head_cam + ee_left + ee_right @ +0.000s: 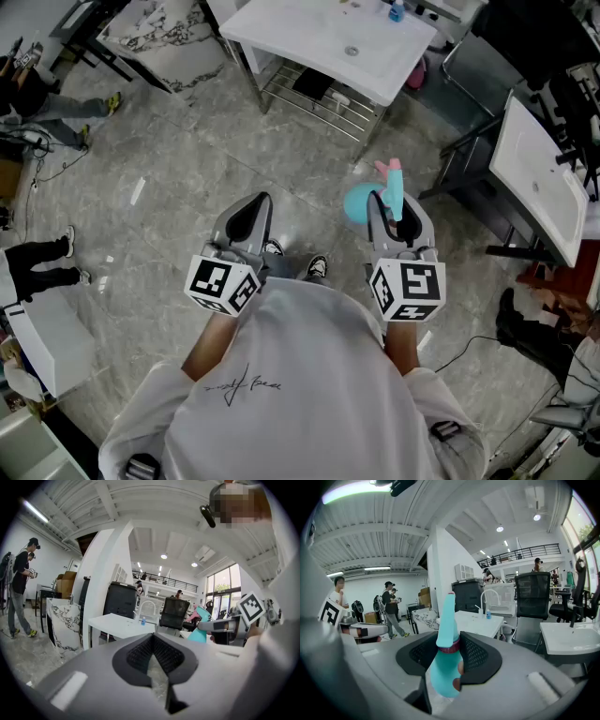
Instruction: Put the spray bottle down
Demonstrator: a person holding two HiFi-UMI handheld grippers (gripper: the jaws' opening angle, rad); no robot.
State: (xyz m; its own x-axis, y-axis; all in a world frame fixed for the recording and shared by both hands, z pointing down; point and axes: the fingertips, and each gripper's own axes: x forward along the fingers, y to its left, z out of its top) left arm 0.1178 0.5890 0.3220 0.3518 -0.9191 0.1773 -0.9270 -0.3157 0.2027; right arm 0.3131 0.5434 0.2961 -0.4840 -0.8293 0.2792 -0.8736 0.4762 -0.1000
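Open grey floor (187, 169) stretches ahead of the left gripper (261, 202) and right gripper (386, 208). Far ahead, a white sink table (309, 37) over a wire rack (319, 94) blocks the way. A second basin (539, 183) closes the right, and a person's legs (42, 258) stand at the left.

spray bottle (359, 202) half hidden behind the right claw (392, 208), tiny blue thing (397, 12) on the white counter (309, 28) too small to tell
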